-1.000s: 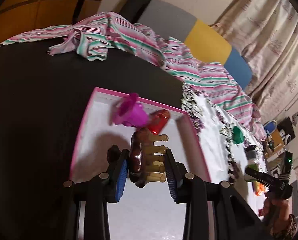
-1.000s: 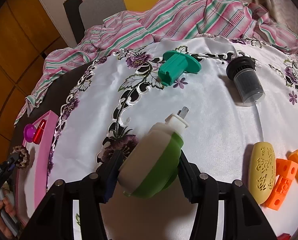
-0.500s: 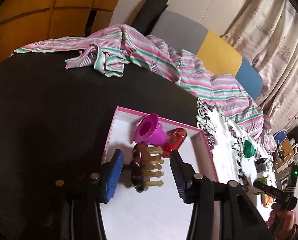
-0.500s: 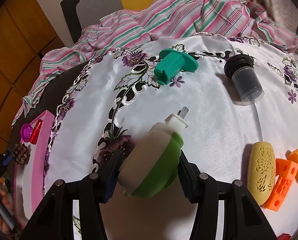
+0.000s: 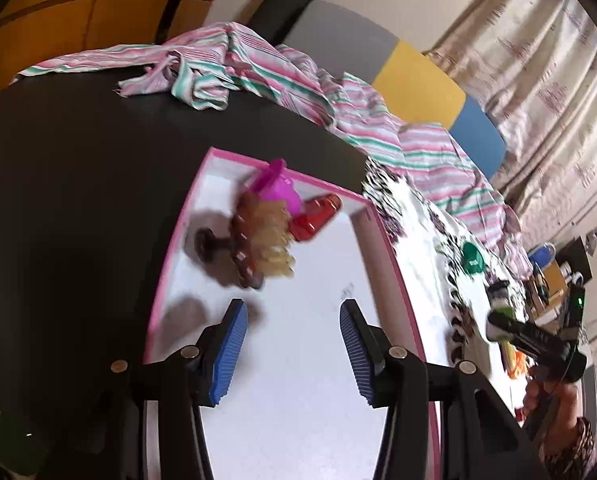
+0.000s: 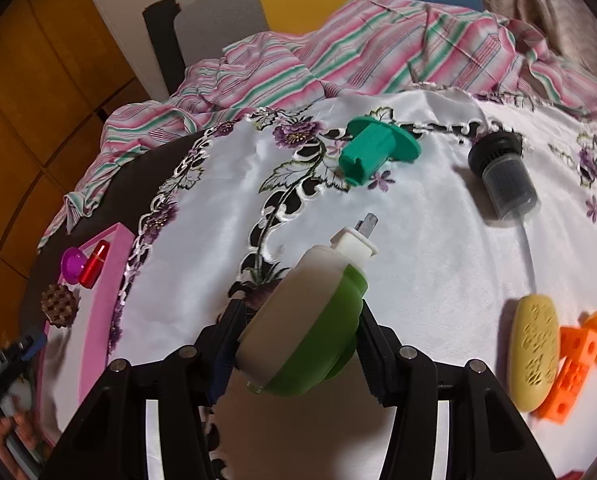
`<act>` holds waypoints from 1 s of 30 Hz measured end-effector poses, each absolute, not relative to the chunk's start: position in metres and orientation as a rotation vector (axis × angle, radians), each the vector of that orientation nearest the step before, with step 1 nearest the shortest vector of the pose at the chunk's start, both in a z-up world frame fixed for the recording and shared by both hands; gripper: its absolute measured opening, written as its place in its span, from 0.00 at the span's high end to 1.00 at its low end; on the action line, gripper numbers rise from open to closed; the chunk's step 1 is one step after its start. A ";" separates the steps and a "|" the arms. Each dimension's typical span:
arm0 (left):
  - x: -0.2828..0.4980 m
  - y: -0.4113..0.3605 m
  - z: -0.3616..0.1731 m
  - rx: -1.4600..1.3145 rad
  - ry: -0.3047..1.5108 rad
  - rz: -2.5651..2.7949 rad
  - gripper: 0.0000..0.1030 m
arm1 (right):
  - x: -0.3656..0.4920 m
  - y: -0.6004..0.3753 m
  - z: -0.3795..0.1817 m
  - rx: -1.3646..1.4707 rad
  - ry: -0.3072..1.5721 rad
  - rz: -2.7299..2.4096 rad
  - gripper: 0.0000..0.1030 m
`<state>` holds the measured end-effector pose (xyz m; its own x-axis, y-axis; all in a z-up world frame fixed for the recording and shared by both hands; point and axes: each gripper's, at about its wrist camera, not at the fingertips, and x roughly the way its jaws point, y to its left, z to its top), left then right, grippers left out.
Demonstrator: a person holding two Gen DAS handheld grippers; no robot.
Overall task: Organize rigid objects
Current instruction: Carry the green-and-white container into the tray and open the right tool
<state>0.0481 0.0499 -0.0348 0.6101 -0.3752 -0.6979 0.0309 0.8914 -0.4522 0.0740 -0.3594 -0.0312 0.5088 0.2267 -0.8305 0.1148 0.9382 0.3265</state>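
The right tongs (image 6: pixel 298 344) are clamped on the stiff, probably light green-and-white bottle (image 6: pixel 306 320) at its wide body above the table (image 6: pixel 418 240), while the left tongs (image 5: pixel 290 344) stand apart over the pink tray (image 5: pixel 382 240).

A dark table (image 5: pixel 70 168) carries a white embroidered cloth (image 6: pixel 418 240) across its right part, with a striped pink-and-green fabric (image 6: pixel 378 56) heaped along its far edge. Behind stand a grey, yellow and blue chair back (image 5: pixel 414 80), orange-brown wood panels (image 6: pixel 26 92) at the left, and beige patterned curtains (image 5: pixel 546 52) at the right.
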 end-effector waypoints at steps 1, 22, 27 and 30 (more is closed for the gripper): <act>0.046 0.047 -0.035 -0.419 0.892 -0.254 0.53 | 0.074 -0.356 -0.031 0.375 1.041 0.085 0.48; 0.017 0.039 -0.037 -0.352 0.914 -0.343 0.53 | 0.062 -0.198 0.005 0.246 0.963 0.462 0.48; 0.013 0.044 -0.038 -0.353 0.919 -0.335 0.53 | 0.074 -0.156 0.011 0.183 0.970 0.523 0.48; 0.010 0.048 -0.037 -0.351 0.915 -0.330 0.53 | 0.081 -0.134 0.005 0.145 1.001 0.540 0.48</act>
<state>0.0095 0.0479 -0.0367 0.5671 -0.4212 -0.7078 0.1280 0.8939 -0.4295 0.0813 -0.1336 0.0053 0.4210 0.4946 -0.7603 -0.3643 0.8599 0.3577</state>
